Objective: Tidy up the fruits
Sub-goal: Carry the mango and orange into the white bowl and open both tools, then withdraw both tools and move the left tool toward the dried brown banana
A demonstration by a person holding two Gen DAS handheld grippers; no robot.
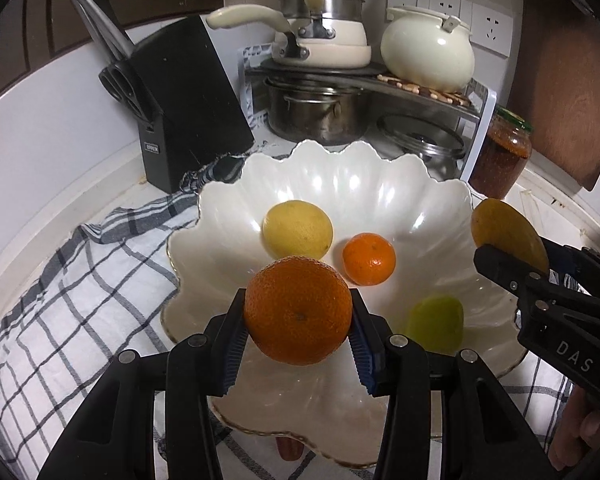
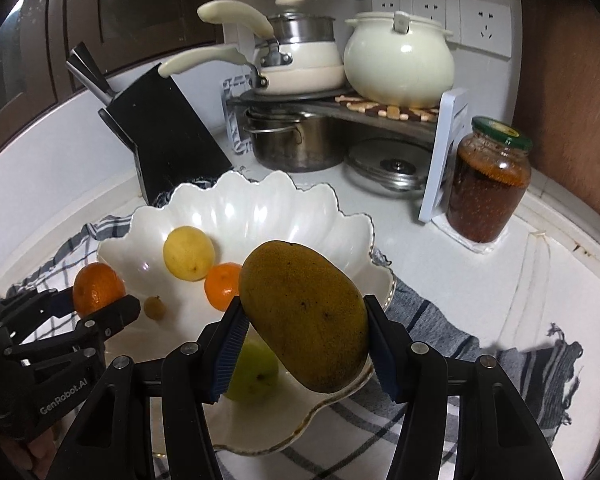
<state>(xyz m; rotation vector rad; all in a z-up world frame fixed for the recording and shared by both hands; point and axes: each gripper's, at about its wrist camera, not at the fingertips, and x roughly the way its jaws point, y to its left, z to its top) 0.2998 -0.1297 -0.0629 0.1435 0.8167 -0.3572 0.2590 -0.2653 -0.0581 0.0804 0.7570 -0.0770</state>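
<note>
Your left gripper (image 1: 298,320) clamped the orange (image 1: 298,310) above the bowl (image 1: 340,184); your right gripper (image 2: 306,344) clamped what looked like a mango (image 2: 306,322) near its right rim.

The left gripper (image 1: 298,334) is clamped on an orange (image 1: 298,310). The right gripper (image 2: 306,354) is clamped on a mango (image 2: 306,320), tilted. Both are held up, near each other.
</note>
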